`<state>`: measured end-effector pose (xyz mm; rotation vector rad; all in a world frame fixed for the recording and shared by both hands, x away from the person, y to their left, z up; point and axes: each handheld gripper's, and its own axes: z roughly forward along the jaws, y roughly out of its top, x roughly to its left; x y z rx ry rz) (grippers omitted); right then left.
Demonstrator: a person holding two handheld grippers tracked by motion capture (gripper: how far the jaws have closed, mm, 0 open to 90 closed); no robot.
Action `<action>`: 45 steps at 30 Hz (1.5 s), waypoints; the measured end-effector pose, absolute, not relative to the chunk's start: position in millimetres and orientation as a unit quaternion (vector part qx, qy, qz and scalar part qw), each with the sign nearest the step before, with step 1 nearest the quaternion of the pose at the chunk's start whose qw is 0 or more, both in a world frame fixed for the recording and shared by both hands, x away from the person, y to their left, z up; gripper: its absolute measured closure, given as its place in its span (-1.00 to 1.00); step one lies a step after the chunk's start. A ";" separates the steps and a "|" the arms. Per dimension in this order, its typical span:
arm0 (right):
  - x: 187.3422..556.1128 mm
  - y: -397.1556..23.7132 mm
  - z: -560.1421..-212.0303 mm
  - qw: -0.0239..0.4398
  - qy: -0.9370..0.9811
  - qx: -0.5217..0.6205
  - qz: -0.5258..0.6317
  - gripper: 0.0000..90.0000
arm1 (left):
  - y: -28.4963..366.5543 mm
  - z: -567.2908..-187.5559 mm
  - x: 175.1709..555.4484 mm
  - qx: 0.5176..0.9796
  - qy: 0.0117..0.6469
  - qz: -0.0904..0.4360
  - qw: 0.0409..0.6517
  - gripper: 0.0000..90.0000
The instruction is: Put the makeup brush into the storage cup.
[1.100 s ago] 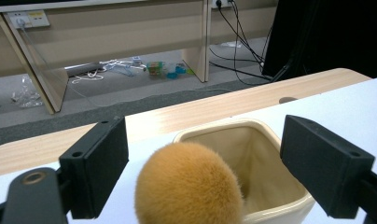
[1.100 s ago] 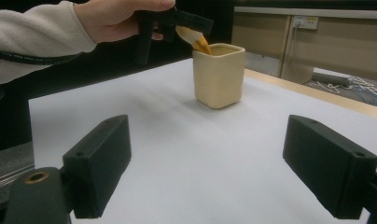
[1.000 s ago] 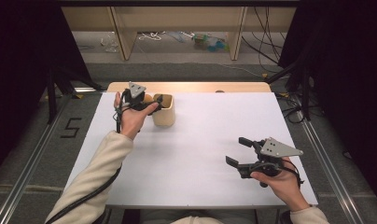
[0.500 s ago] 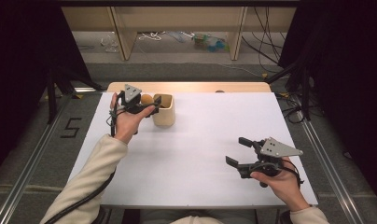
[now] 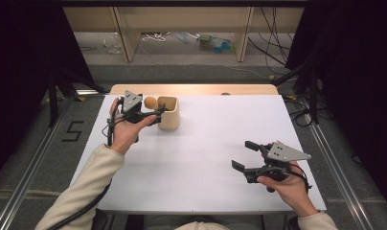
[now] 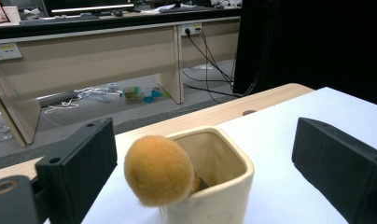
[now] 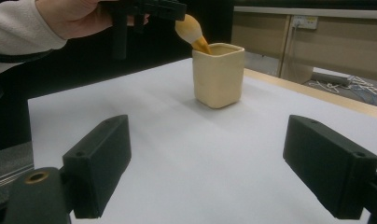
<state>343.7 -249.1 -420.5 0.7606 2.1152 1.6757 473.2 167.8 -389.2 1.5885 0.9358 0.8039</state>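
High view: the brush (image 5: 151,102) sits head-up in the cream cup (image 5: 168,114) at the table's far left, leaning on the rim, so placement looks done. The left gripper (image 5: 155,114) has just been opening its jaws, now wide and off the brush (fluffy head between them). What's left is to back away. The right gripper (image 5: 243,155) rests open and empty, well apart. The white table (image 5: 215,129) offers no obstruction.
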 end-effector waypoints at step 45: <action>344.7 -250.6 -419.6 0.182 0.744 0.257 0.590 -0.64 | 194.8 -396.9 412.1 0.681 0.333 0.305 0.576 -0.92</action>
